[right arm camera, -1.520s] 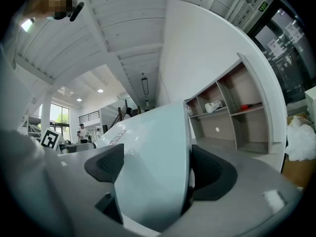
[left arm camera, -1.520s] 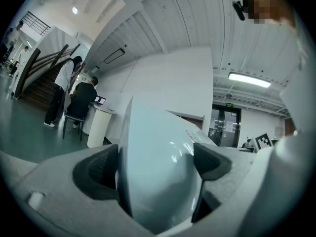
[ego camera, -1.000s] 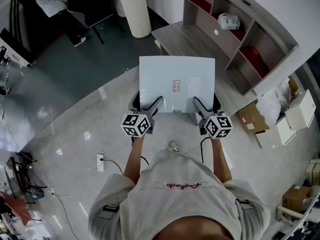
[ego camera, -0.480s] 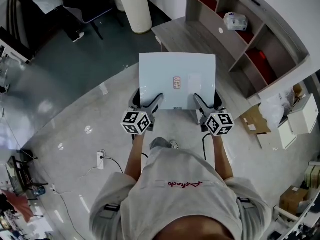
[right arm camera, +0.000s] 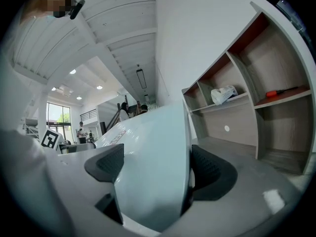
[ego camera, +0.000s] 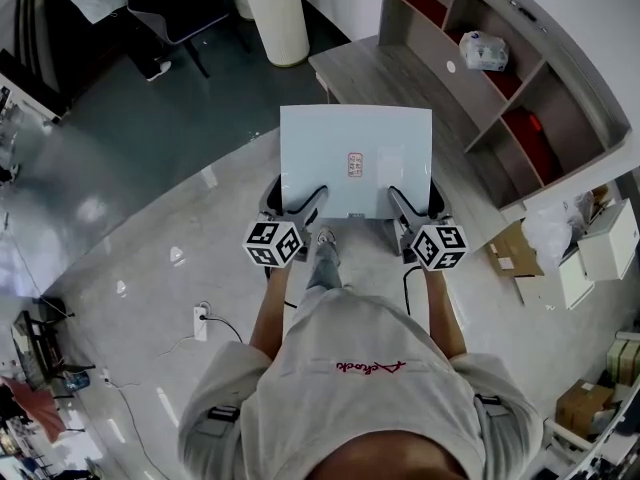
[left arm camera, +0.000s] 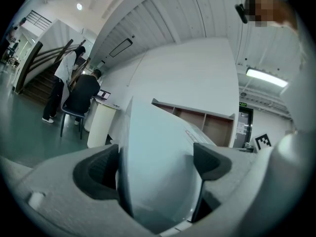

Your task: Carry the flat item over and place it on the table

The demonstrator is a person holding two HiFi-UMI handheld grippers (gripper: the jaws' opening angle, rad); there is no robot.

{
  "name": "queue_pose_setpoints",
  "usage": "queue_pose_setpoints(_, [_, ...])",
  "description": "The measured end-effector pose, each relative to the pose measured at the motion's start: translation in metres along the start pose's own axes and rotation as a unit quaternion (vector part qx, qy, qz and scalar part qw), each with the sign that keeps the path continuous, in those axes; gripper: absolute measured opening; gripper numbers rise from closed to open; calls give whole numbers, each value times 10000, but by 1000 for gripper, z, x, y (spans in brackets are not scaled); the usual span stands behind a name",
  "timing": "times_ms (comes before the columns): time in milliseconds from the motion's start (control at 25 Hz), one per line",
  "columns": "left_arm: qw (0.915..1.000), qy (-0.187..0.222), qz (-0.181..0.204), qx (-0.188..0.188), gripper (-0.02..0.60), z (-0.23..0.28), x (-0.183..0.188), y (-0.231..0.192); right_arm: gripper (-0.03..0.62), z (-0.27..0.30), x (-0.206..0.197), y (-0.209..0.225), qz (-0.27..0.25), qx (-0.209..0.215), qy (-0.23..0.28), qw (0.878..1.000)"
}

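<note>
A flat pale blue-white board (ego camera: 355,158) with a small label is held level in front of me. My left gripper (ego camera: 297,205) is shut on its near left edge, my right gripper (ego camera: 412,203) on its near right edge. In the left gripper view the board (left arm camera: 163,157) fills the gap between the dark pads (left arm camera: 94,172). The right gripper view shows the same board (right arm camera: 153,167) clamped between the pads (right arm camera: 210,172). The grey wooden table (ego camera: 385,73) lies just beyond the board's far edge.
A wooden shelf unit (ego camera: 500,78) with a tissue pack (ego camera: 482,53) stands behind the table. A white cylindrical bin (ego camera: 275,18) is at the far left of it. Cardboard boxes (ego camera: 520,258) lie on the floor at right. A power strip and cable (ego camera: 205,318) lie at left.
I have stepped forward with the board; the table and shelf have drawn nearer and shifted right. Both grippers keep their hold.
</note>
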State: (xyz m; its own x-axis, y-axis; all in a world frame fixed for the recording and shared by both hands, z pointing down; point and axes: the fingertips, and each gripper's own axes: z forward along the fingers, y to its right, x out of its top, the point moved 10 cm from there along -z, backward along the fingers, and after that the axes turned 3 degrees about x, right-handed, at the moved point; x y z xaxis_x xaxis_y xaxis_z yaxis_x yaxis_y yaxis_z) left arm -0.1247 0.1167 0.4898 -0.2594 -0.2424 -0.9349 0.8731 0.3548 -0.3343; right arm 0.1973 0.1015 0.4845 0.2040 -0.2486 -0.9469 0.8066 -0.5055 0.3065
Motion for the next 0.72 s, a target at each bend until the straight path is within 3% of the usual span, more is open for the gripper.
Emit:
queue_pose_setpoints(440, [9998,109,31,-154,483,72,23,-49,430,78,17,26,-106,-92,117,9998])
queue_pose_setpoints(720, [9997,-69,-56,-208,482,135,34,-91,430,142,21,52,-30,-243,-20,9997])
